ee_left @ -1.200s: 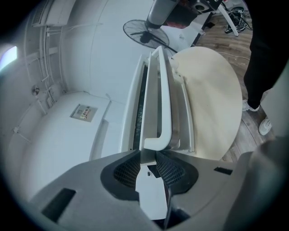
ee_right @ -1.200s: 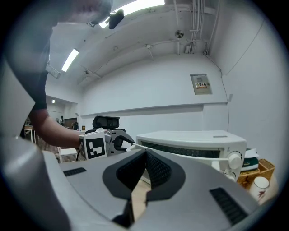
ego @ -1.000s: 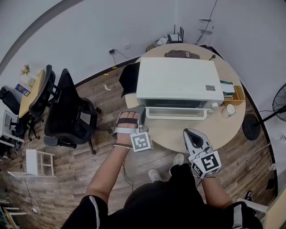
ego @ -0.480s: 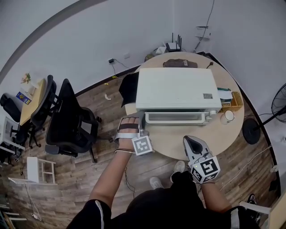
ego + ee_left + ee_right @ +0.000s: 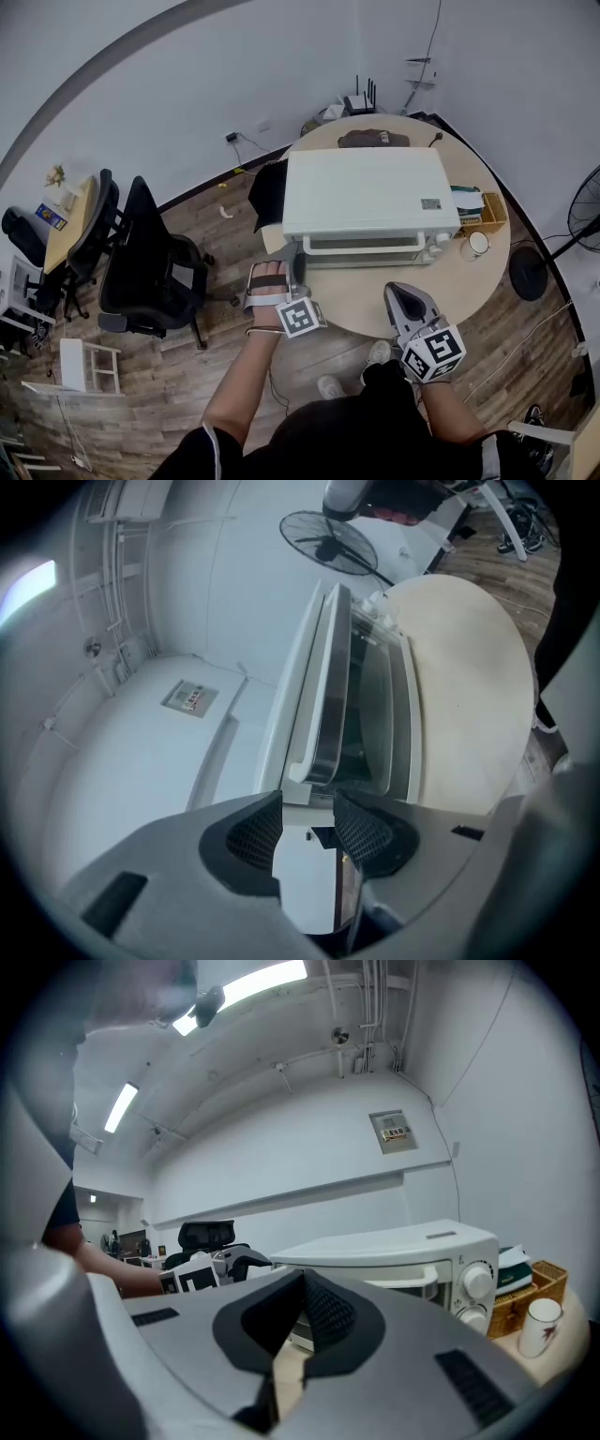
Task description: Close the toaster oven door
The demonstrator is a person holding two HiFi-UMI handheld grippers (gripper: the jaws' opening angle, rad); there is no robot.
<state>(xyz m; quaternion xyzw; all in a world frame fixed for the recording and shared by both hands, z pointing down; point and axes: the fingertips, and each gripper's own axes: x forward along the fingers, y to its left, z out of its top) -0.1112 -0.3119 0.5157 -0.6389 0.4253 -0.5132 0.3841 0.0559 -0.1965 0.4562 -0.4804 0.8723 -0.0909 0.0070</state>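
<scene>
A: Where's the white toaster oven's glass door (image 5: 366, 714)?
B: Just ahead of the left gripper (image 5: 307, 810), whose jaws are opening, empty. It looks nearly shut. The right gripper (image 5: 302, 1283) is clenched on nothing.
A: Handling?
B: Rigid, hinged, likely light. Push its white bar handle (image 5: 314, 686), beyond the jaw tips.
</scene>
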